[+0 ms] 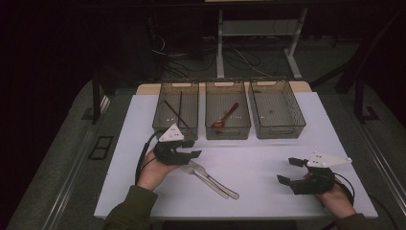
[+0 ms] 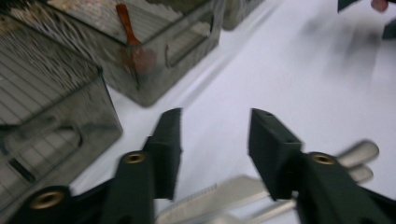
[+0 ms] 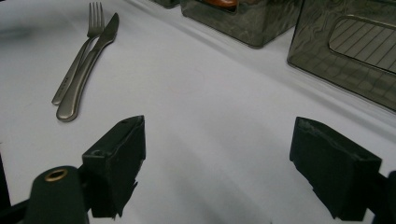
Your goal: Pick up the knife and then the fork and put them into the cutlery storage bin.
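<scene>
A steel fork [image 1: 208, 184] and knife [image 1: 218, 182] lie side by side on the white table [image 1: 268, 158], slanting toward the front. My left gripper [image 1: 190, 148] hovers over their head ends, pointing right. In the left gripper view its jaws [image 2: 215, 119] stand apart above the knife's serrated blade [image 2: 224, 192], with nothing pressed between the pads. My right gripper [image 1: 287, 171] rests near the front right, pointing left, jaws wide open and empty [image 3: 219, 126]. From there the fork [image 3: 77, 60] and knife [image 3: 93, 60] lie farther off.
Three smoky clear bins stand in a row at the back. The left bin [image 1: 175, 125] holds black chopsticks [image 1: 178, 110], the middle bin [image 1: 228, 132] a red-brown spoon [image 1: 226, 117], and the right bin [image 1: 277, 130] looks bare. Table edges drop to a dark floor.
</scene>
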`<state>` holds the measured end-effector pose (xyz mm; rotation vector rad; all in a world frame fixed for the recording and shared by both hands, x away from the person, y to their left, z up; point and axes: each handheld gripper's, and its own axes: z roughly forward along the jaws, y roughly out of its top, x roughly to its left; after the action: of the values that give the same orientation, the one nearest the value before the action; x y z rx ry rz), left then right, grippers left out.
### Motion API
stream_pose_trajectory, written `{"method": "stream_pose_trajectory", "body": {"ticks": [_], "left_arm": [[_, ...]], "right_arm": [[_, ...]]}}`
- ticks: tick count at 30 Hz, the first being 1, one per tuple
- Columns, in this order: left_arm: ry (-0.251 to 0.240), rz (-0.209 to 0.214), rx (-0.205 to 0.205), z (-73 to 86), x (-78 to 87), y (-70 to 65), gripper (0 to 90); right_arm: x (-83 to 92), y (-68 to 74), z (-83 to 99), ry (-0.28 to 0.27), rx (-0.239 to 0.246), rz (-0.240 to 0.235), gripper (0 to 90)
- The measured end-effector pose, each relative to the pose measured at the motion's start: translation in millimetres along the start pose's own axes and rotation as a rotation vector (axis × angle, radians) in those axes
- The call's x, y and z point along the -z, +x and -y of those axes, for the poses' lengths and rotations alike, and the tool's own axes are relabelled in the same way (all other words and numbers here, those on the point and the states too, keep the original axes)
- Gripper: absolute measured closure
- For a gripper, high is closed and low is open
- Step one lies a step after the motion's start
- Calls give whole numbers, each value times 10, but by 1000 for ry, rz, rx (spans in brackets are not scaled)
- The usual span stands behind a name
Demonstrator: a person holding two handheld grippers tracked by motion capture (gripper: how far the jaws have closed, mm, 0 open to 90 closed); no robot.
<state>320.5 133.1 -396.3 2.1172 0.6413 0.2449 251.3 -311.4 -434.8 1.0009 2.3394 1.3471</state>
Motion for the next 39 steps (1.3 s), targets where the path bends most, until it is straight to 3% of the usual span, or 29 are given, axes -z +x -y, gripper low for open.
{"method": "stream_pose_trajectory", "body": {"ticks": [5,8,12,18,26,39], "left_arm": [[32,9,-1,149,21,24,792],[65,3,3,202,-6,58,869],[112,-51,-31,226,-73,82,884],[166,-87,-52,241,-173,112,885],[234,-101,-68,266,-228,165,885],[291,-83,-86,267,-191,121,885]], "right_arm": [[-10,-2,0,2,-7,4,176],[-10,-9,3,3,-6,4,176],[-2,1,8,5,0,1,176],[7,4,8,4,-1,3,176],[-4,5,7,9,2,5,176],[-2,-1,10,9,2,3,176]]}}
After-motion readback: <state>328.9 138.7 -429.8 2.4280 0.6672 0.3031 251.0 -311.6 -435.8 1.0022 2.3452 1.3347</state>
